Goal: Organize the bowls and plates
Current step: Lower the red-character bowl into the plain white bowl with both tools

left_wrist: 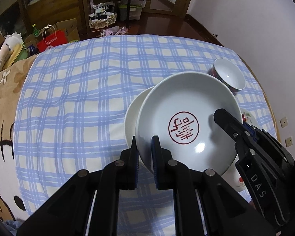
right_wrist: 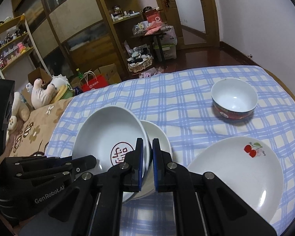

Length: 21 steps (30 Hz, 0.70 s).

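- The bed (left_wrist: pixel 72 90), under a blue checked sheet, carries all the dishes; there is clutter and shelving on the floor beyond its far edge.
- The cherry plate (right_wrist: pixel 236 175) lies flat on the sheet at the near right, empty, with nothing stacked on it.
- The stamped plate (left_wrist: pixel 186 118), a deep white dish with a red seal in its well, is tilted above the sheet and gripped on two sides of its rim.
- The plain white bowl (right_wrist: pixel 159 135) sits just behind and partly under the stamped plate; whether the two touch I cannot tell.
- The red-banded bowl (right_wrist: pixel 234 98) stands upright and alone near the far right edge, well apart from the others.
- The left tool (left_wrist: pixel 144 153) is closed narrow on the stamped plate's near rim, one pad inside and one outside.
- The right tool (right_wrist: pixel 147 157) is likewise pinched narrow on that plate's opposite rim, so both share the load.
- Step in hand, as I judge it: carrying the stamped plate, two-handed, toward a stacking spot.
- The next move seems to call for levelling the plate, lowering it onto another dish or the sheet, likely the cherry plate, then opening both tools together.
- The soft bedding may let a stack tip.
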Tool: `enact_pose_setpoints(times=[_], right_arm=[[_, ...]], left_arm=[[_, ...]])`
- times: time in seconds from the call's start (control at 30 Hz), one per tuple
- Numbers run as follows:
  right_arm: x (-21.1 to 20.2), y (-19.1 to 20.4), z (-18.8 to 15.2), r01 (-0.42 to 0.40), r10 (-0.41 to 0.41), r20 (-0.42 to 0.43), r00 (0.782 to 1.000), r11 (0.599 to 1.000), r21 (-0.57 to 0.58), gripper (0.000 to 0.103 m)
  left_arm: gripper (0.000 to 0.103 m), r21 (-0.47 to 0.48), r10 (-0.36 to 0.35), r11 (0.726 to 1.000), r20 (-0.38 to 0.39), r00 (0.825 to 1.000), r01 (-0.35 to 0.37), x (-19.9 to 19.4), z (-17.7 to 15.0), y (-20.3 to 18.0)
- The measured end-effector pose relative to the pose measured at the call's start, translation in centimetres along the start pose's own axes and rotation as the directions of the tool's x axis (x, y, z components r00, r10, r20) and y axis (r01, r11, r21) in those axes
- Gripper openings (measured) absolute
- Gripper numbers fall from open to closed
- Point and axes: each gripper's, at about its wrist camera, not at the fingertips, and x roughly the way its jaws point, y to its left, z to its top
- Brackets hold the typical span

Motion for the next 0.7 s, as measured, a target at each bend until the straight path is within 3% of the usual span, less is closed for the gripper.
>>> enact_pose_setpoints(times=[0.7], right_arm=[[2.2, -0.2, -0.6, 0.008, -0.008, -0.046, 0.999, 1.000, -0.010, 0.010]], left_arm=[[0.012, -0.038, 0.016, 0.999, -0.057, 0.998, -0.018, 2.1, -0.3, 0.3]])
